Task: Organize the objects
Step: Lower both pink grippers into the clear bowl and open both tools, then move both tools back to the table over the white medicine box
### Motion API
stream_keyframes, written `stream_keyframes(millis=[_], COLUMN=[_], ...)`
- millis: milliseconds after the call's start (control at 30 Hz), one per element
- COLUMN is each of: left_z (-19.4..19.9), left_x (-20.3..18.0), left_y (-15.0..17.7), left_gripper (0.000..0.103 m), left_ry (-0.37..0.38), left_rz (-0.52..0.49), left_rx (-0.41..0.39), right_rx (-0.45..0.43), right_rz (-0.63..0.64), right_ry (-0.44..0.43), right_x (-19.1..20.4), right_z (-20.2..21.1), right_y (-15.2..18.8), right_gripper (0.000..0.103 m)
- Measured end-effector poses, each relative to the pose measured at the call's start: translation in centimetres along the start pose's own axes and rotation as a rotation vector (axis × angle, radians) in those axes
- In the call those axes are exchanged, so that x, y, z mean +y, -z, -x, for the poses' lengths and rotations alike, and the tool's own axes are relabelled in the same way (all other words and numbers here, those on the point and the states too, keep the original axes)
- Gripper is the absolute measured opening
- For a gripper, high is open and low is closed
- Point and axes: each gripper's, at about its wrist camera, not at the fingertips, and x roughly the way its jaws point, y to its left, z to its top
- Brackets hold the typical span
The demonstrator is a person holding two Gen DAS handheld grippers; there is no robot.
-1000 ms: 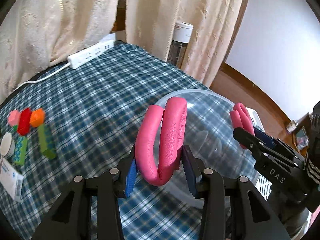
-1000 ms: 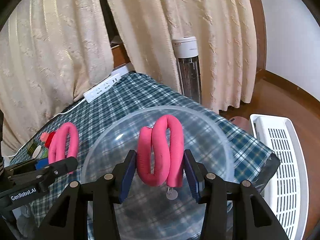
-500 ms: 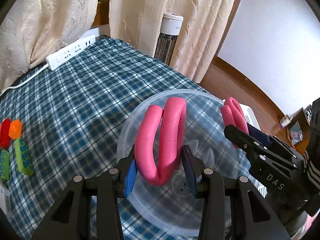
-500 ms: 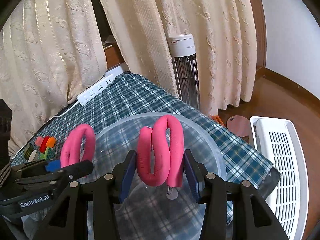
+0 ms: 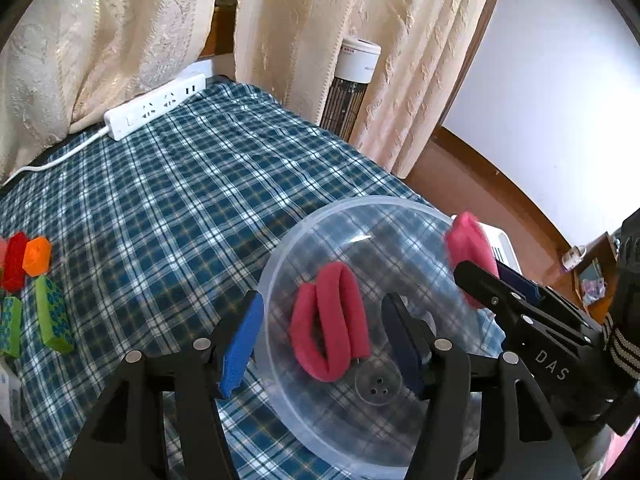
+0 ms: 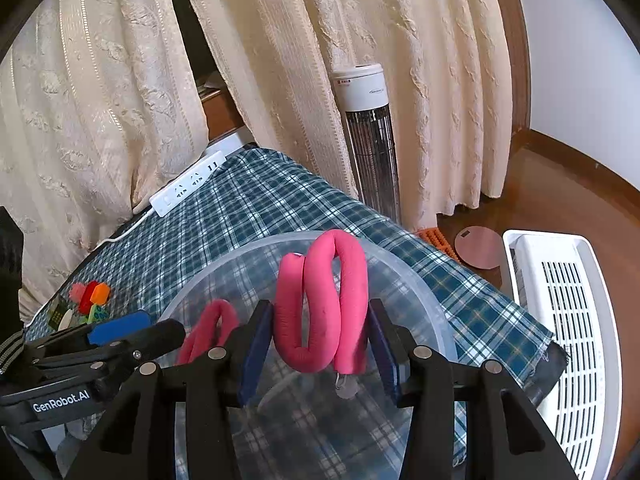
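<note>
L gripper (image 5: 320, 340) has just been opening, fingers (image 5: 242, 342) now wide; the folded pink foam roller (image 5: 330, 328) sits between them w/o either pad touching, and looks to be lying loose in the clear plastic bowl (image 5: 280, 264), though whether it rests on the bottom I cannot tell. R gripper (image 6: 316, 348) fingers are narrow, clamped on a second pink roller (image 6: 320, 304), bent into loops and held above the same bowl, a small metal tag hanging off its lower end. Bowl sits at the near right corner of the desk (image 5: 192, 200), on a blue-green plaid cloth, rim close to the cloth's edge. Each gripper shows in the other's view, the two close together over the bowl, so the space there is crowded. Along the left edge: a cluster of coloured blocks (image 5: 36, 280), red, orange and green, well apart from the bowl. At the far edge a white power strip (image 5: 156, 106) w/ its cord running off left, under cream curtains (image 6: 100, 100). Off the desk: tower heater (image 6: 370, 140) past the far right corner, white slatted basket (image 6: 572, 320) and a round brown disc (image 6: 480, 246) on the wood floor beside the right edge.
</note>
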Motion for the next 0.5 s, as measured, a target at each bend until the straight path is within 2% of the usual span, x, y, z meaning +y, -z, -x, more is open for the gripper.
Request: stream_keyframes(millis=[67, 100, 500], left_z=[0.4, 0.6, 2.9], left_x=[0.1, 0.1, 2.7], left_y=[0.1, 0.2, 1.0], left_gripper=[0.063, 0.063, 0.066], left_ry=[-0.007, -0.011, -0.068], left_rz=[-0.004, -0.005, 0.045], left_rx=[-0.007, -0.009, -0.031], right_rx=[-0.008, -0.015, -0.028], right_rz=[-0.014, -0.024, -0.007], right_ry=[0.003, 0.003, -0.016], right_x=[0.0, -0.1, 2.1], right_z=[0.2, 0.4, 1.5], right_y=[0.0, 0.0, 0.5], right_gripper=[0.066, 0.069, 0.07])
